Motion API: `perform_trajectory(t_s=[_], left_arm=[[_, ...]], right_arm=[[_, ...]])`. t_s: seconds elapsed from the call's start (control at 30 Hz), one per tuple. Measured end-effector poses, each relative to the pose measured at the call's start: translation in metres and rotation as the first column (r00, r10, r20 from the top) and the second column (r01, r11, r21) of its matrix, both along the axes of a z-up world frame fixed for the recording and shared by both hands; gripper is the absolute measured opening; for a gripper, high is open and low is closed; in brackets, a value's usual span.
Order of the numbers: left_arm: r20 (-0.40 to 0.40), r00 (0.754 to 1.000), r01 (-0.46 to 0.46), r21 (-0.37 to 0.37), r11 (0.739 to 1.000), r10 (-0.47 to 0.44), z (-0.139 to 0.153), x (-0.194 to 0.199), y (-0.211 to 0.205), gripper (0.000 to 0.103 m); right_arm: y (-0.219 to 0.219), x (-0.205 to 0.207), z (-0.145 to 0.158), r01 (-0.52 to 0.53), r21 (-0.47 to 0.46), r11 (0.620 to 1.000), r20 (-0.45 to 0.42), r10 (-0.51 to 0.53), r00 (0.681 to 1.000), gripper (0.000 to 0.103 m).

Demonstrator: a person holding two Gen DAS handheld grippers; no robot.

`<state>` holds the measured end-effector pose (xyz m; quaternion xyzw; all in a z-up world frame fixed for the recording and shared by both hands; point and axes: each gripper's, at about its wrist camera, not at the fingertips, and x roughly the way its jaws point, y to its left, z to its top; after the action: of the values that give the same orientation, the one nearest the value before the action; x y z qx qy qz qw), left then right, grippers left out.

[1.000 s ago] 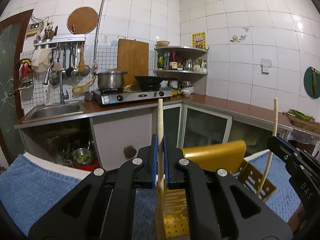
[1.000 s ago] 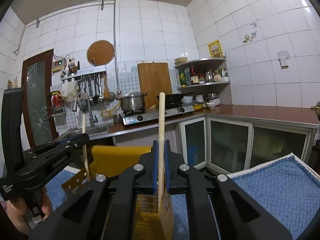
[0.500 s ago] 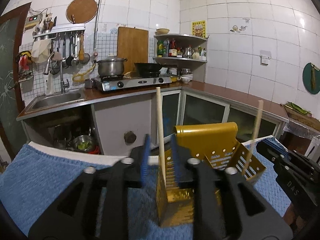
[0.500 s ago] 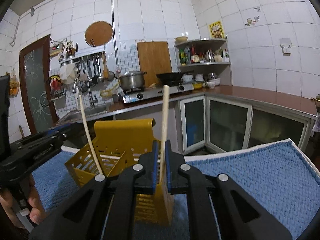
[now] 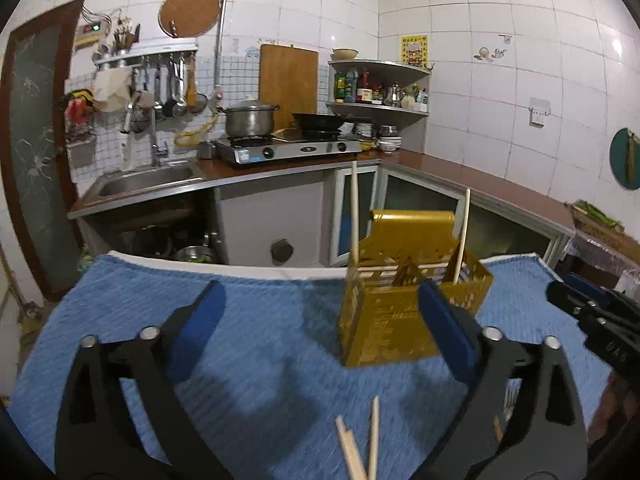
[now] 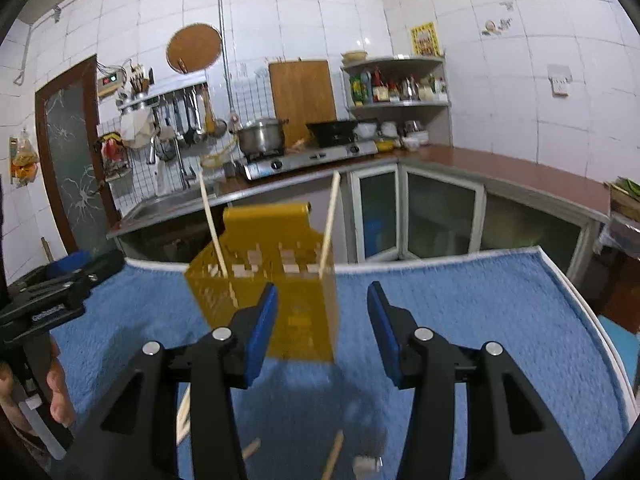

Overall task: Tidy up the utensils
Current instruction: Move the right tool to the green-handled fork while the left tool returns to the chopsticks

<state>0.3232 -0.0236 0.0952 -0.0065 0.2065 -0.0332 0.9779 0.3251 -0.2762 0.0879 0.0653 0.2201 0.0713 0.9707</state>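
Observation:
A yellow perforated utensil holder (image 5: 392, 320) (image 6: 288, 280) stands on a blue towel (image 5: 224, 364) (image 6: 488, 320). Two wooden chopsticks stand upright in it, one on its left side (image 5: 354, 216) (image 6: 212, 224) and one on its right (image 5: 462, 236) (image 6: 330, 224). My left gripper (image 5: 320, 300) is pulled back from the holder, its jaws opening wide with nothing between them. My right gripper (image 6: 322, 304) is also back from the holder, jaws opening, pads touching nothing. More loose chopsticks (image 5: 360, 448) (image 6: 334, 452) lie on the towel below the grippers.
Each gripper shows at the edge of the other's view: the right gripper (image 5: 592, 320) and the left gripper (image 6: 60, 288) with a hand (image 6: 56, 392) under it. Behind the towel's far edge are a sink (image 5: 148, 178), a stove (image 5: 280, 148) and glass-door cabinets (image 6: 440, 212).
Both grippers went from shut on a chopstick each to open. The chopsticks stay standing in the holder, and both grippers have drawn back from it.

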Motion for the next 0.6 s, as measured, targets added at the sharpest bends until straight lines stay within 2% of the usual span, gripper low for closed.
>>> perform_trajectory(t_s=[0.3,0.6], left_arm=[[-0.152,0.988,-0.028,-0.064,0.998,0.018,-0.035,-0.026,0.017,0.098],[-0.302,0.953,-0.037,-0.011,0.999,0.032,-0.090,-0.018,0.011,0.098]], right_arm=[[-0.013,-0.035,-0.039,0.070,-0.027,0.997,-0.127,-0.073,0.989,0.047],[-0.026,-0.036,-0.090,0.134,-0.047,0.990,-0.254,-0.141,0.957,0.047]])
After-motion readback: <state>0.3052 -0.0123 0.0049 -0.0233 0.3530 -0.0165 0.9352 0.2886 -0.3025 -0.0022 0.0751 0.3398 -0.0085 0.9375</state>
